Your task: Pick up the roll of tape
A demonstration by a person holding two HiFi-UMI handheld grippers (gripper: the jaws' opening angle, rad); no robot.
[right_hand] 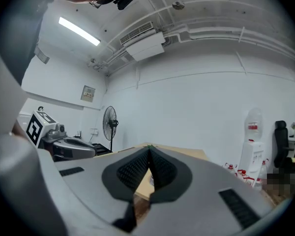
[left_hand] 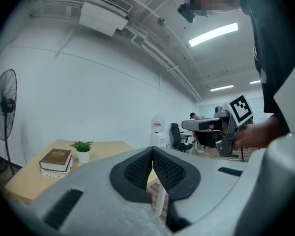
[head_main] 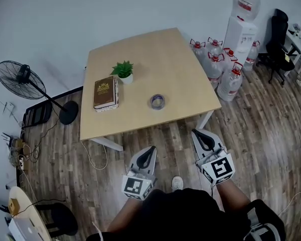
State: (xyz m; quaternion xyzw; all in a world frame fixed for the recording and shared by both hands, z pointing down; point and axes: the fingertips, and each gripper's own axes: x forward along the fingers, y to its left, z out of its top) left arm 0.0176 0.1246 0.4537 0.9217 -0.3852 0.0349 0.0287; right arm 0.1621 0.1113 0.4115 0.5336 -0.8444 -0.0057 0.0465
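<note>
Holding nothing, left hand-held gripper (head_main: 151,149) closed, right hand-held gripper (head_main: 196,133) closed — tape roll (head_main: 157,101) apart.

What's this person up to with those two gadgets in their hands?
A person stands short of a wooden table, a gripper in each hand. The left gripper and the right gripper both have their jaws shut on nothing. The roll of tape to be picked up lies untouched on the table, with a book and a small potted plant to its left.
</note>
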